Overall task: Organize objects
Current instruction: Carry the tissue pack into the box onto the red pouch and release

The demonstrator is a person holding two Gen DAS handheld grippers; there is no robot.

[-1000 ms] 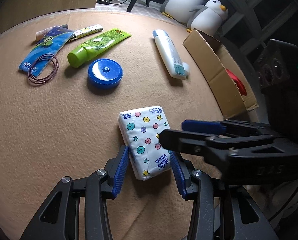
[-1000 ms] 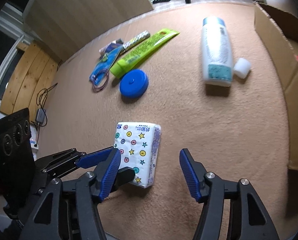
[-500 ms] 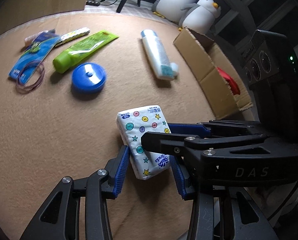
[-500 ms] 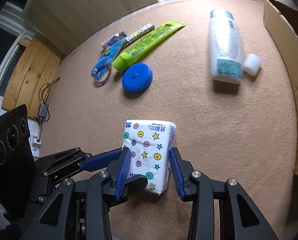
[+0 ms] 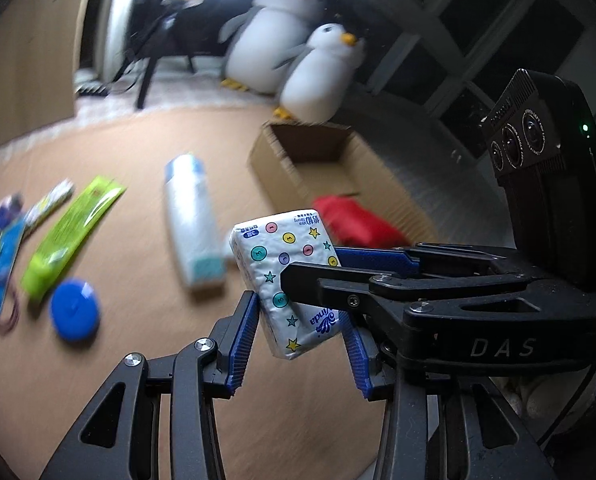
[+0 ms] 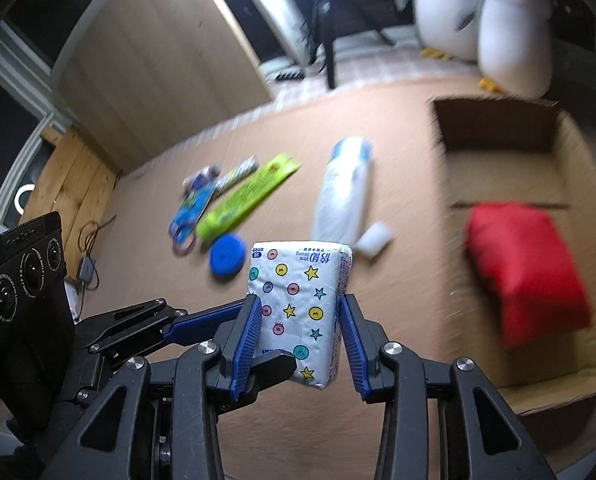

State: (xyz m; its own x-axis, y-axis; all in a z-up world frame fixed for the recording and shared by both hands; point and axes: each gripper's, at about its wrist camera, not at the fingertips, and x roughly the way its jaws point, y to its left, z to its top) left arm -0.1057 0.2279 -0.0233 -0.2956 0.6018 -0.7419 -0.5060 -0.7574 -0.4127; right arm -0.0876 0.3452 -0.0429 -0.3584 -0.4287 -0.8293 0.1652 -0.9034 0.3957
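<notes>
A white tissue pack [image 5: 273, 256] with coloured dots and stars is held up off the tan carpet by both grippers. My left gripper [image 5: 298, 340] is shut on its lower end, and my right gripper [image 6: 298, 344] is shut on its sides; the pack also shows in the right wrist view [image 6: 298, 300]. The right gripper's fingers [image 5: 378, 258] cross in front of the pack in the left wrist view. An open cardboard box [image 6: 510, 136] lies to the right with a red pouch [image 6: 526, 268] inside.
On the carpet lie a white bottle [image 6: 344, 196] with its loose cap [image 6: 374, 236], a green tube [image 6: 245, 200], a blue round lid [image 6: 227, 256], a blue card with rubber bands [image 6: 189, 212]. Two penguin plush toys [image 5: 298, 60] stand behind the box.
Both grippers closed on the tissue pack and lifted it off the carpet, tilting the views up toward the box. The scene is motion-blurred now.
</notes>
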